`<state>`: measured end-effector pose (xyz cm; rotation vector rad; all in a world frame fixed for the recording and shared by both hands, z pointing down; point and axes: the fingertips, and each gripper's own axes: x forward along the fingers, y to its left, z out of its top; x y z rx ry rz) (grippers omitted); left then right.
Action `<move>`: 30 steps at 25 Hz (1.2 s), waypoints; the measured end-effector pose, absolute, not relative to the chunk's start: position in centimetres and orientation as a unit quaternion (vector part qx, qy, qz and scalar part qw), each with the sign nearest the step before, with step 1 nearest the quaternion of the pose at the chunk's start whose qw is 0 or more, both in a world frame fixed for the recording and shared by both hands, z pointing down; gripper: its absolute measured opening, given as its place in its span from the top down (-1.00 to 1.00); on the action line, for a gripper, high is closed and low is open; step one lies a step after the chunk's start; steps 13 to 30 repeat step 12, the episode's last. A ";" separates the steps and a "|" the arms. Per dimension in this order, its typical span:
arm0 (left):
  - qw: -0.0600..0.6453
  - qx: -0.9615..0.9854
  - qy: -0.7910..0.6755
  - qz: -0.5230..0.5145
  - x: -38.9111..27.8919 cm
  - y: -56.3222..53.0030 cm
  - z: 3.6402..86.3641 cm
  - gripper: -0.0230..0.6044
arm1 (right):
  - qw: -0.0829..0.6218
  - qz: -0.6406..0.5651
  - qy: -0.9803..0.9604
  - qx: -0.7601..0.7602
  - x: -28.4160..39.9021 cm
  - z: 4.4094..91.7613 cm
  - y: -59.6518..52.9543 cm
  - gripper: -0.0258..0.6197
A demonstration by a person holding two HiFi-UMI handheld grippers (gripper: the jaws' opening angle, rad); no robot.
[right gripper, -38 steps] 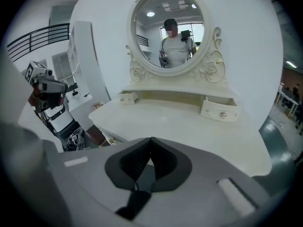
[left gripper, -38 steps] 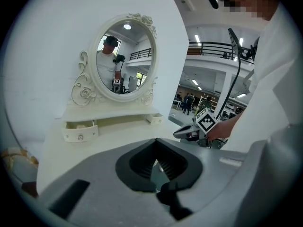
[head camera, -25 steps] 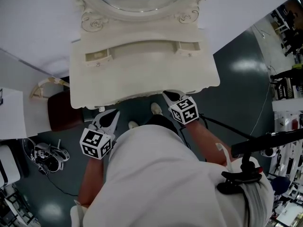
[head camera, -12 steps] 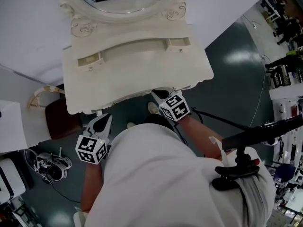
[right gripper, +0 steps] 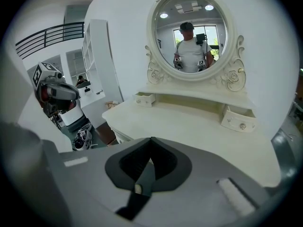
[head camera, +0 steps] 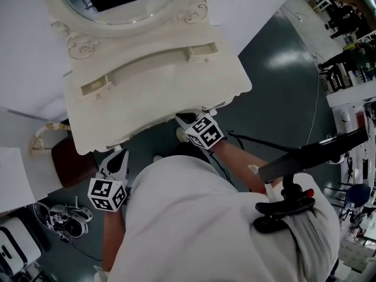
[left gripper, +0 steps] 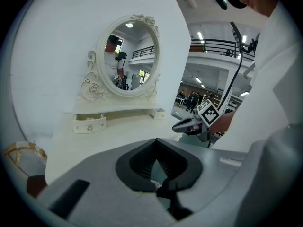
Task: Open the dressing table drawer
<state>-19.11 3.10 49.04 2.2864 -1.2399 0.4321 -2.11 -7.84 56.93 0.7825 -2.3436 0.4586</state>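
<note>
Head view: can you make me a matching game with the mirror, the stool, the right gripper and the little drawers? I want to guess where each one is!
Things:
1. mirror
2. stool
3. right gripper
4. little drawers

Places:
A. on the floor, by the left corner of the dressing table
B. on the tabletop, below the mirror
C. at the table's front edge, jaws together
D. standing at the back of the tabletop

Pairs: 1-D, 2-A, 3-C, 4-B.
</note>
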 end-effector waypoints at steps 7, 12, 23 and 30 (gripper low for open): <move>0.252 0.840 -0.451 0.164 -18.6 2.3 49.1 0.92 | 0.309 0.180 -0.884 0.300 -1.5 57.3 -8.3 0.92; 0.255 0.839 -0.451 0.167 -18.2 1.6 49.5 0.92 | 0.309 0.183 -0.884 0.301 -0.9 57.7 -9.1 0.92; 0.255 0.839 -0.451 0.167 -18.2 1.6 49.5 0.92 | 0.309 0.183 -0.884 0.301 -0.9 57.7 -9.1 0.92; 0.255 0.839 -0.451 0.167 -18.2 1.6 49.5 0.92 | 0.309 0.183 -0.884 0.301 -0.9 57.7 -9.1 0.92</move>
